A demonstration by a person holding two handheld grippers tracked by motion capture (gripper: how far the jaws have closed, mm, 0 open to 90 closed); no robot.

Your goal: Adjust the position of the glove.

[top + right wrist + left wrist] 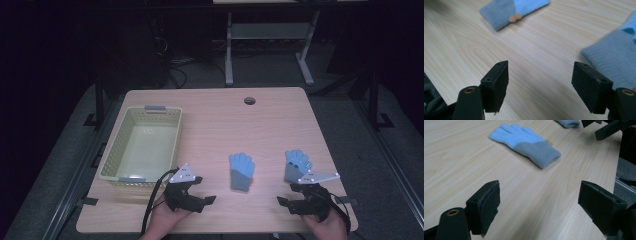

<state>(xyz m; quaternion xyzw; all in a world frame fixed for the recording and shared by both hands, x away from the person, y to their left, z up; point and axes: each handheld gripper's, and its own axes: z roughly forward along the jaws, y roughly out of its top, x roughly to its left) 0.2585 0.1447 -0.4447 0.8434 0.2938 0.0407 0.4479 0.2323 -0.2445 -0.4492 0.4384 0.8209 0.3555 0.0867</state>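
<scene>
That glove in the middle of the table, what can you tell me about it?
The middle glove is a small knitted one, soft and fuzzy looking, with light blue fingers and palm and a grey ribbed cuff. It lies flat on the wooden table, fingers pointing away from the person and cuff toward them. The right gripper view shows a small tan tab at its cuff. Nothing touches it: both sets of tongs sit apart from it, and a matching second glove lies separately to its right.
</scene>
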